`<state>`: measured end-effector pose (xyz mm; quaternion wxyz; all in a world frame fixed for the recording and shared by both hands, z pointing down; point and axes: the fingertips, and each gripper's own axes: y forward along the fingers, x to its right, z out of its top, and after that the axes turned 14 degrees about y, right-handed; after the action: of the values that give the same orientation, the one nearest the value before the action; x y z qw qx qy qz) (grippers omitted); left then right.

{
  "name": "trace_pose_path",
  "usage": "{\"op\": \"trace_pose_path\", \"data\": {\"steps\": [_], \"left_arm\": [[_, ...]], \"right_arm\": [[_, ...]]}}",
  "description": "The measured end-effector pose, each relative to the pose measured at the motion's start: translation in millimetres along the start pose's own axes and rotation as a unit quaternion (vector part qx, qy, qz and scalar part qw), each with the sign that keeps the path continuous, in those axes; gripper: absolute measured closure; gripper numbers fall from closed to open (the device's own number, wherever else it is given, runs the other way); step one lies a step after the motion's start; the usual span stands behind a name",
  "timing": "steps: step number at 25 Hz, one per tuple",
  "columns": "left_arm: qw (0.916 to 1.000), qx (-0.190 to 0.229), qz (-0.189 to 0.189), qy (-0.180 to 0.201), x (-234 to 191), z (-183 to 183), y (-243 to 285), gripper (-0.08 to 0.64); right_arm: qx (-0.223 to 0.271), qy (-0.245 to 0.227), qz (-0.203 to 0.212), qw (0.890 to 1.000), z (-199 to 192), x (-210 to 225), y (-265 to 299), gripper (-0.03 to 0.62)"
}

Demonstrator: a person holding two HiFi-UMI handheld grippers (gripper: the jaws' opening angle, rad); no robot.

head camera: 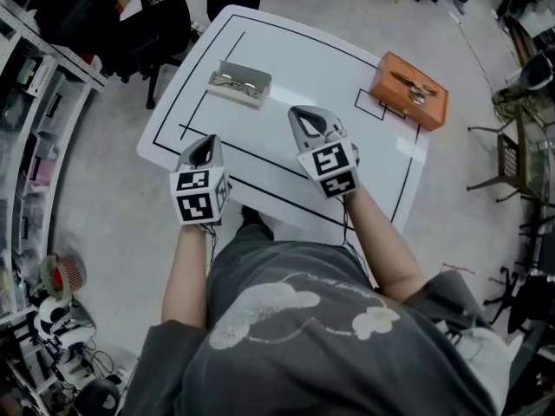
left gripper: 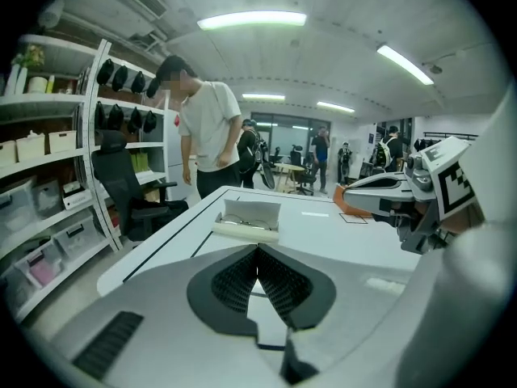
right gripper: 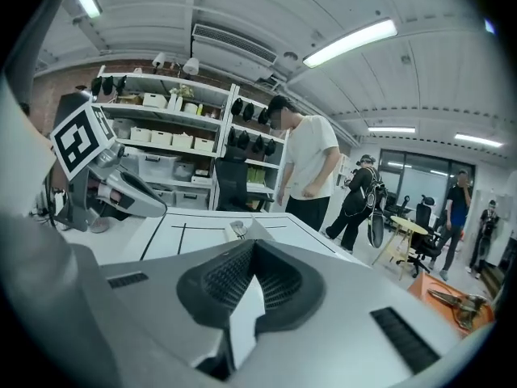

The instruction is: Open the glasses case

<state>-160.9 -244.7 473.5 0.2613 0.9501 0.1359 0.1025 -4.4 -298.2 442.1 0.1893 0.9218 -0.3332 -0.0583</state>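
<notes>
The glasses case (head camera: 238, 85) is pale grey and lies open on the far left part of the white table (head camera: 286, 59), with a pair of glasses inside. In the left gripper view the case (left gripper: 249, 219) stands ahead with its lid up. Only an edge of the case (right gripper: 237, 230) shows in the right gripper view. My left gripper (head camera: 206, 146) hangs over the near left edge of the table, shut and empty. My right gripper (head camera: 305, 115) is over the table's middle, well short of the case, shut with nothing between its fingers.
An orange box (head camera: 409, 89) with a metal tool on top sits at the table's far right corner. A person (left gripper: 206, 128) stands just beyond the far edge. A black office chair (head camera: 147, 33) and shelves (head camera: 35, 102) stand to the left.
</notes>
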Motion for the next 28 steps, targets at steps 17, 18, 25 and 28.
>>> {"op": "trace_pose_path", "data": {"steps": [17, 18, 25, 28], "left_arm": [[0.9973, 0.023, 0.064, -0.028, 92, -42, -123, 0.558], [0.9971, 0.025, 0.065, -0.03, 96, -43, -129, 0.558], [0.997, 0.032, 0.062, -0.033, 135, -46, -154, 0.558], [0.9972, 0.03, 0.06, -0.034, 152, -51, -162, 0.558]], "right_arm": [[0.016, -0.026, 0.053, 0.998, -46, -42, -125, 0.592], [0.015, -0.028, 0.054, 0.998, -48, -44, -132, 0.592], [0.009, -0.026, 0.063, 0.998, -68, -46, -174, 0.592], [0.005, -0.021, 0.065, 0.998, -81, -47, -189, 0.592]]}}
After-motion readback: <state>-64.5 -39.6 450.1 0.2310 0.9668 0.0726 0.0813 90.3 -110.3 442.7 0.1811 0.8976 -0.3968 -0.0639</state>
